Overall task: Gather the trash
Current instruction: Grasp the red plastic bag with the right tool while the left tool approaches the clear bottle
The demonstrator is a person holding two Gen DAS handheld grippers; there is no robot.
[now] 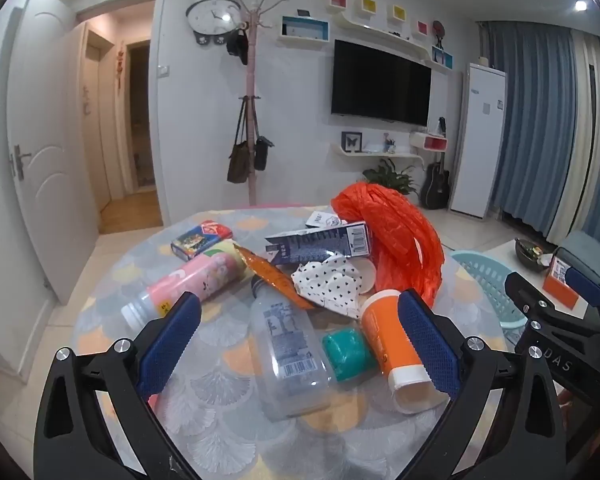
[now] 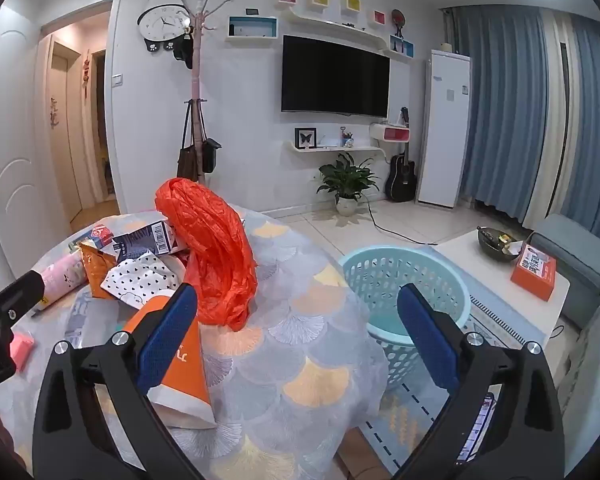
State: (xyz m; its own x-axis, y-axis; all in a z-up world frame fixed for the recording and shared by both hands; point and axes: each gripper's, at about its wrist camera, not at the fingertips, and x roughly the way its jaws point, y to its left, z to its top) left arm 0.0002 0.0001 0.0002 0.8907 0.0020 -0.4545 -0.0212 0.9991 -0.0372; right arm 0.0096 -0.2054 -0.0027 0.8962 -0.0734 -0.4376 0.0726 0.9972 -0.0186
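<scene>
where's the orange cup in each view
Left wrist: orange cup lies on its side at lower centre-right, against the right finger, beside the teal lump.
Right wrist: orange cup at lower left, partly behind the left finger.
Shared landmark: red bag just beyond the cup.

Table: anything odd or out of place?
Yes, it's littered. An orange cup, a clear bottle and a pink bottle lie on their sides; a torn carton and crumpled dotted paper sit by a bunched orange bag. No spill visible. Both claws open.
</scene>
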